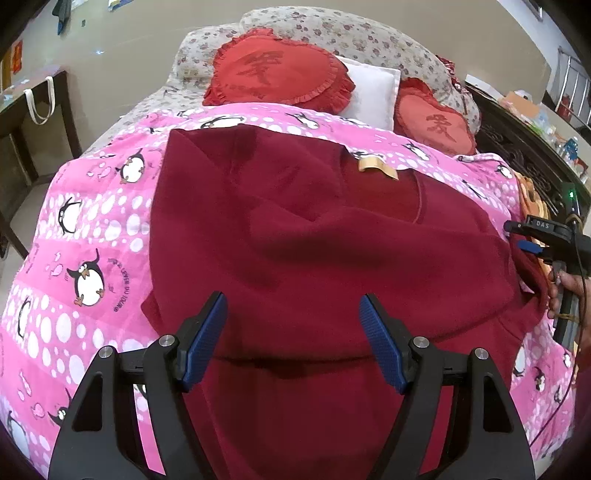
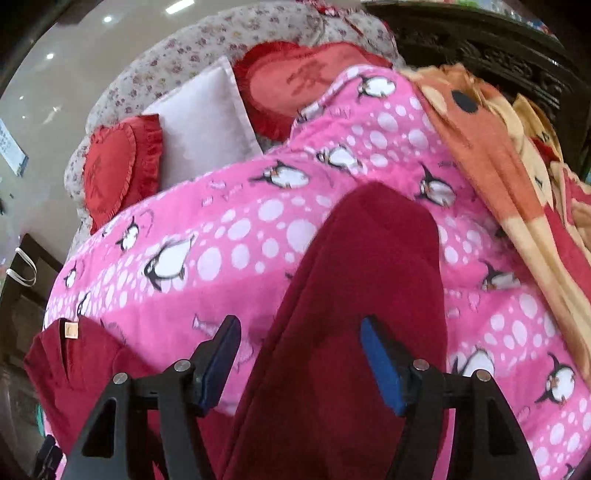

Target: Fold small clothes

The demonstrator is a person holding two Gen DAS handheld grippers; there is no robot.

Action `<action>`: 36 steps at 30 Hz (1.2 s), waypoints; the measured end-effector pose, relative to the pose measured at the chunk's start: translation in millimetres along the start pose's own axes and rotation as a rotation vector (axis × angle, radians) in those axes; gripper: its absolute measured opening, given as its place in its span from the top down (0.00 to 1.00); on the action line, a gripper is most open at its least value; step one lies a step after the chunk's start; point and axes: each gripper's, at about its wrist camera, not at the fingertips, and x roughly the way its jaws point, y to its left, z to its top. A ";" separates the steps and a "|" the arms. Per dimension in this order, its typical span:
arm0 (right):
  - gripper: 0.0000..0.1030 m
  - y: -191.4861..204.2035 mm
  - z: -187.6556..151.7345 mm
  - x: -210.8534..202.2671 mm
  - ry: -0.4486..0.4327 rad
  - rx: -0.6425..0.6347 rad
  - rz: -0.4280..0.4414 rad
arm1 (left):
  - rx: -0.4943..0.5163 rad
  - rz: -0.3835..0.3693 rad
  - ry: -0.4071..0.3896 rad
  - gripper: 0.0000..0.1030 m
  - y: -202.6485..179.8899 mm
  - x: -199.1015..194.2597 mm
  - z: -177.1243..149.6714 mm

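Maroon fleece makes up the garment (image 1: 295,229), which is spread flat on a pink penguin-print blanket (image 1: 85,229) covering the bed. A tan label (image 1: 376,167) is seen at the garment's neckline, on the side nearer the pillows. Beyond the garment, two red heart-shaped cushions (image 1: 277,74) and a white pillow (image 1: 373,92) are propped against a floral bolster (image 1: 354,33).

The left gripper (image 1: 293,343) is held above the garment's near hem, its blue-padded jaws standing wide apart with nothing pinched between them; only cloth lying below is seen through the gap.

The right gripper (image 2: 301,363) is held by a hand (image 1: 565,291) at the garment's right edge. In the right wrist view, a long sleeve (image 2: 369,295) of the garment is laid out across the blanket, running away from the jaws. The jaws are parted, and the sleeve passes beneath them without being pressed by either pad. An orange cartoon-print blanket (image 2: 491,155) is bunched just beyond the pink one, on the side away from the garment's label.
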 end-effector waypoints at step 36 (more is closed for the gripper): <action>0.67 181.7 -151.7 -26.6 0.289 -0.365 0.457 | -0.144 -0.060 0.012 0.28 35.6 -4.0 5.5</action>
